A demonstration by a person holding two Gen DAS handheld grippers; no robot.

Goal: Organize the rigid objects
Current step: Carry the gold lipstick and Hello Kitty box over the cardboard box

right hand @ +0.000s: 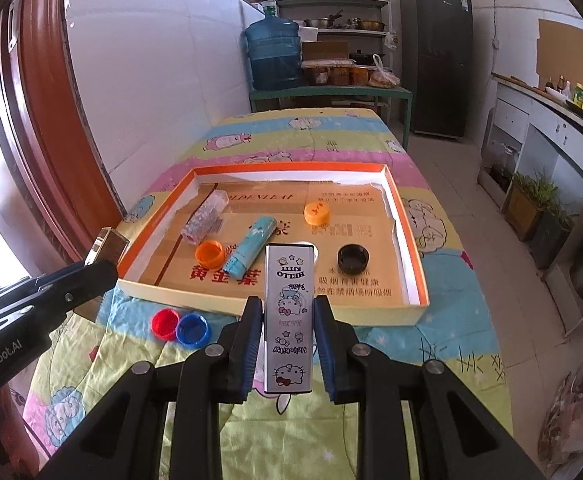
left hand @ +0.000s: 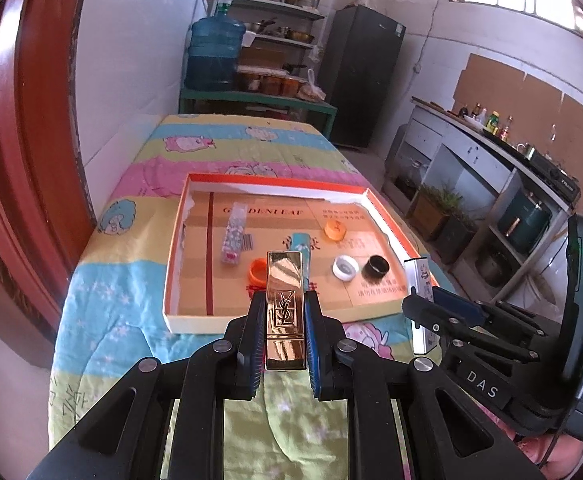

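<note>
My left gripper [left hand: 285,300] is shut on a gold lipstick case [left hand: 285,308], held above the near edge of the orange-rimmed cardboard tray [left hand: 275,182]. My right gripper [right hand: 288,304] is shut on a white Hello Kitty box [right hand: 289,316], also near the tray's [right hand: 407,220] front edge. In the tray lie a clear patterned tube [left hand: 233,236], a light blue tube [right hand: 251,250], orange caps [right hand: 209,254] [right hand: 317,213], a white cap [left hand: 345,268] and a black cap [right hand: 353,258].
A red cap [right hand: 164,323] and a blue cap [right hand: 192,330] lie on the patterned cloth [right hand: 411,344] in front of the tray's left corner. A red door frame [left hand: 23,120] stands left. A water jug [right hand: 273,54], shelves and a fridge [right hand: 437,60] are beyond the table.
</note>
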